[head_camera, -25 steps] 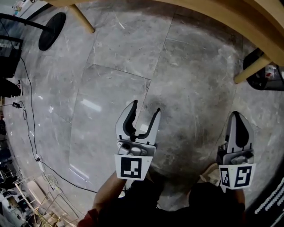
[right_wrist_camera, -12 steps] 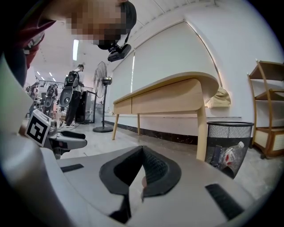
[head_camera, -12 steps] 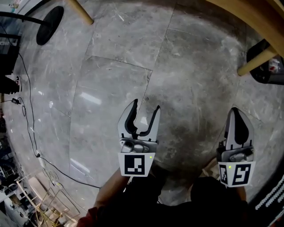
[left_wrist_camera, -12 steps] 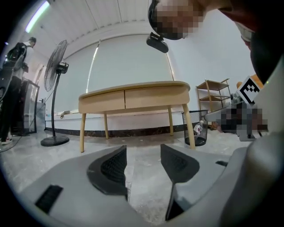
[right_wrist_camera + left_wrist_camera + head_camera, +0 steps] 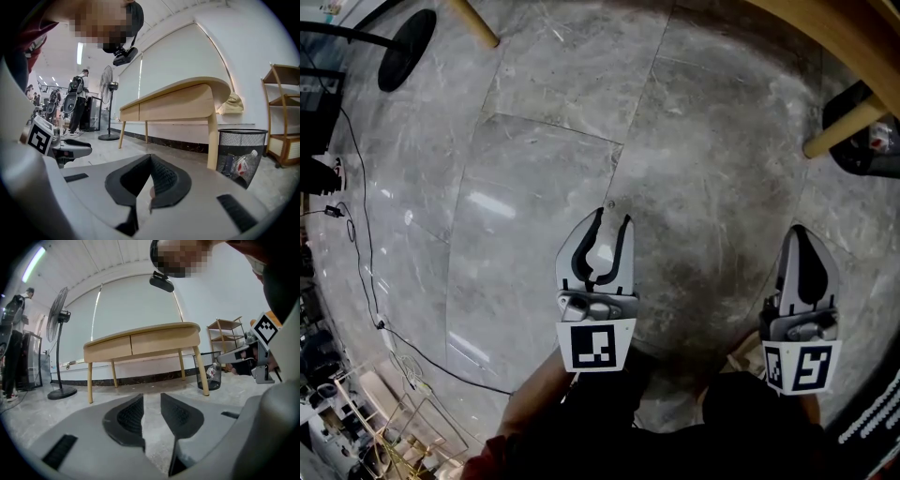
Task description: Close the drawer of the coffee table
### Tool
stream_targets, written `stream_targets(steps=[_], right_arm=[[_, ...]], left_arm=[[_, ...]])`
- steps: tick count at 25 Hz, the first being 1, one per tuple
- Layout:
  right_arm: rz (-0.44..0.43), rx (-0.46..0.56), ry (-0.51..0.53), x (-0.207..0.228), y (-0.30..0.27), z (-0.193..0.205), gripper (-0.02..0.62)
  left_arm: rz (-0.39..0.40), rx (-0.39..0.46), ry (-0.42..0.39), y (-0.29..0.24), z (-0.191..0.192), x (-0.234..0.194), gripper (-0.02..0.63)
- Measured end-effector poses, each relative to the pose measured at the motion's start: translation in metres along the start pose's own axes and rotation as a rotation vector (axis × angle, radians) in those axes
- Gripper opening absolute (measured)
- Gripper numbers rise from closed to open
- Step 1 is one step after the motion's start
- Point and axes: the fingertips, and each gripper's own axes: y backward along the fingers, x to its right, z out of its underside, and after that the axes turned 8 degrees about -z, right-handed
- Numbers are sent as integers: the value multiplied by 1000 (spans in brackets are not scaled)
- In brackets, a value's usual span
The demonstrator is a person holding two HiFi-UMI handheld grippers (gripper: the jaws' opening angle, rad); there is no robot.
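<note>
**2 grippers low over a grey floor, desk ahead**

Head view: polished grey stone floor [image 5: 534, 141] in large slabs, with a black cable [image 5: 358, 234] trailing along its left side and a round black fan base [image 5: 406, 51] at top left. The pale wooden desk [image 5: 825, 28] crosses the top right corner on slanted round legs. The left gripper [image 5: 609, 217] and right gripper [image 5: 799, 232] are both held above the floor, each with a cube of black-and-white square markers.

Left gripper view: the left gripper's jaws have just been closing; a narrow gap remains and only floor shows through it. The desk stands well ahead against a white wall. It is light wood with a curved top and has a drawer front [image 5: 108, 348] beside a 2nd drawer front [image 5: 164, 340], both looking flush. A standing fan [image 5: 58, 333] is at its left, a wire bin [image 5: 209, 376] and a wooden shelf [image 5: 227, 341] at its right.

Right gripper view: the right gripper's jaws meet at the tips, holding nothing. The bin holds a plastic bottle [image 5: 243, 165]
</note>
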Motion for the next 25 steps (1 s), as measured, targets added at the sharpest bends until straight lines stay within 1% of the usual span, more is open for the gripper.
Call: stream_targets(steps=[2,3,4,7,14,20,25], right_arm=[[2,1,0,1,1,0,-3],[3,2,-2,1,1,0,-3],[4,2,-2,1,2,1,-3],[3,2,-1,1,2,0,-3],[-2,1,4,-1,1,0,-3],[0,1,7,0,1,-1,-3],[-3,8,24,-3,2,-3,-3]], left_arm=[[-12,-14,-8,2,3,0,55],[-6,-12,-5,2,2,1,27],[4,-8,1,3,2,2,11],[29,-5,21,4,1,5,6],[30,24,8,6,-4,6,6],[39,16,3,6,-4,7,6],[25,16,13,5,-4,6,6]])
